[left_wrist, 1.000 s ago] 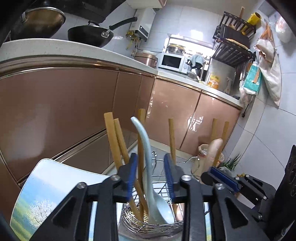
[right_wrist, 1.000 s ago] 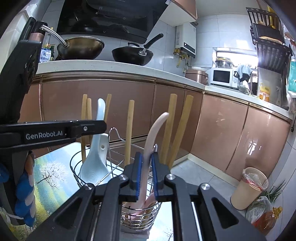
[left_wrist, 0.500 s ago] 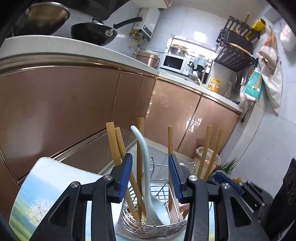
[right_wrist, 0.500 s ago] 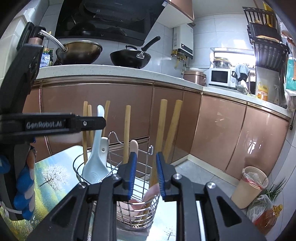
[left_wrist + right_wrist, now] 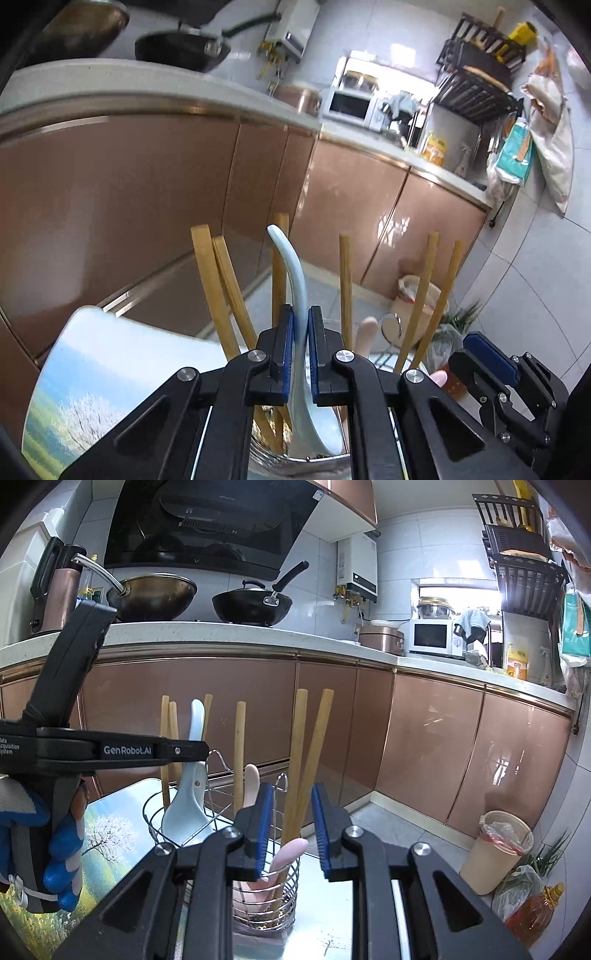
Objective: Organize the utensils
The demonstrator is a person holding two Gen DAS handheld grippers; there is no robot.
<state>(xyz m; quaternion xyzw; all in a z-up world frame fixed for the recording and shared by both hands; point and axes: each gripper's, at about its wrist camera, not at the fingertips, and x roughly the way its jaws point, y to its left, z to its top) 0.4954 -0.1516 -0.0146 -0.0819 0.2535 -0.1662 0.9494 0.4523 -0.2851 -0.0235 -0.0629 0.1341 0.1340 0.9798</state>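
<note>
A wire utensil holder (image 5: 266,904) stands on a table with a printed landscape top (image 5: 103,834). It holds several bamboo chopsticks (image 5: 303,768), a pale blue ceramic spoon (image 5: 186,808) and two pink spoons (image 5: 286,854). My left gripper (image 5: 301,350) is shut on the blue spoon's handle (image 5: 291,273), with the bowl down in the holder. My right gripper (image 5: 291,827) is open and empty just above the holder, its jaws on either side of two chopsticks. The pink spoons lie loose in the basket. The left gripper (image 5: 110,749) also shows in the right wrist view.
Copper-coloured kitchen cabinets (image 5: 229,709) run close behind the table under a white counter with two woks (image 5: 251,603). A bin (image 5: 495,853) and an oil bottle (image 5: 532,912) stand on the floor to the right.
My left gripper closed on the blue spoon's handle. My right gripper let go of the pink spoon, which dropped into the holder, and its jaws opened wide.
</note>
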